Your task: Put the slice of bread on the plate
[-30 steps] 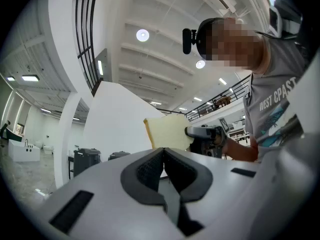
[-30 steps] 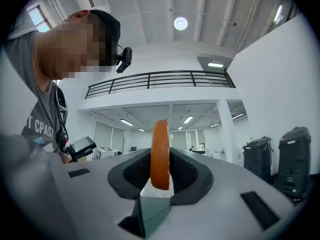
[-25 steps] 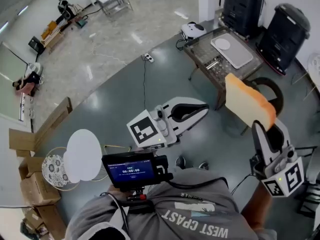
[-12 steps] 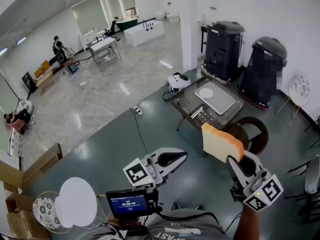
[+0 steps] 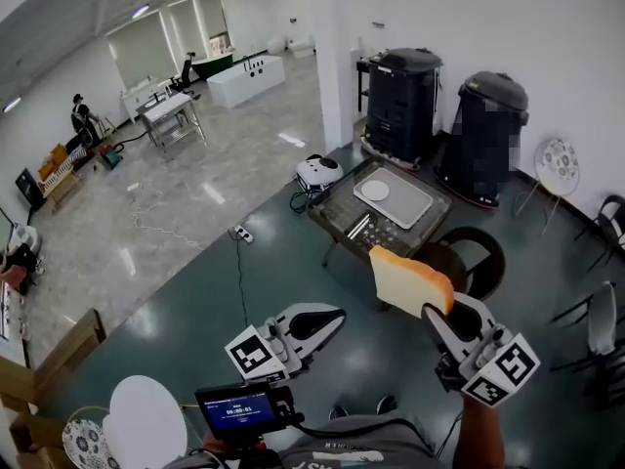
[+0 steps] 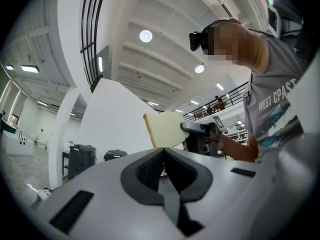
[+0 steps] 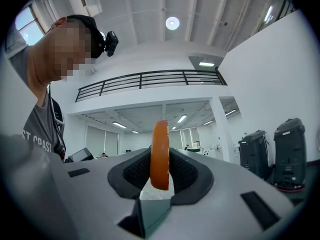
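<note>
Right tongs (image 5: 435, 313) clamp the slice of bread (image 5: 405, 279) aloft, left tongs (image 5: 330, 317) closed, empty; plate (image 5: 374, 191) on the table (image 5: 327, 213) well ahead, delivery pending

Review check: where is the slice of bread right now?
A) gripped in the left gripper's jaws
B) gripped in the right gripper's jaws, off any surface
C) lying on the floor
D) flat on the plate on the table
B: the right gripper view shows the slice of bread edge-on between the jaws of the right gripper, and the head view shows it held up above the floor.
</note>
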{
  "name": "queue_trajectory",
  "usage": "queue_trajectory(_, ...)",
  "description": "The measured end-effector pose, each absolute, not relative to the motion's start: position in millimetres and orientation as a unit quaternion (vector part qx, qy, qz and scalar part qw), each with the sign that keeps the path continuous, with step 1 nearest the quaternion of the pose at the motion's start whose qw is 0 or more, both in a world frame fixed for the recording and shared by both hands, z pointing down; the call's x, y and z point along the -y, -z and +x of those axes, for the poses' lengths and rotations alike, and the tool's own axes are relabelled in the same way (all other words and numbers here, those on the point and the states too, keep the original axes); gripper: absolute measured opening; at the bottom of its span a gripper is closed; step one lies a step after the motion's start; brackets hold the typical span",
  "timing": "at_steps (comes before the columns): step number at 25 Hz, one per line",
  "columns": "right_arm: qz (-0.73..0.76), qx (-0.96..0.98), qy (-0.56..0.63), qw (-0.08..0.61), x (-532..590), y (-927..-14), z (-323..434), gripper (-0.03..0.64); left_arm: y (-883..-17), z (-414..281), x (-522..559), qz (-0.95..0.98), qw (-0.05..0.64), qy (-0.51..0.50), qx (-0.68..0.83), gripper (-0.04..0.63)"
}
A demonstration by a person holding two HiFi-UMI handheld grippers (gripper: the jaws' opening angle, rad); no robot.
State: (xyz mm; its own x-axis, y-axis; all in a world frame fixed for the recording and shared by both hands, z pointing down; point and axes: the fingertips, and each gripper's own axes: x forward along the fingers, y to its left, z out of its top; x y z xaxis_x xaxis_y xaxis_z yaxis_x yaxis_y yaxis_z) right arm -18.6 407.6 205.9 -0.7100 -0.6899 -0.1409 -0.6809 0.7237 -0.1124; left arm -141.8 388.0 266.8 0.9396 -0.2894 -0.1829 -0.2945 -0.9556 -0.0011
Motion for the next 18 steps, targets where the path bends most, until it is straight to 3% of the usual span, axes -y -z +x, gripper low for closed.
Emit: queue_trajectory(18, -0.349, -0.932, 0.041, 0.094, -306.7, -214.4, 70.4, 0.091, -257.7, -49.6, -292.5, -0.981, 0.025, -0.086, -0.17, 0.008)
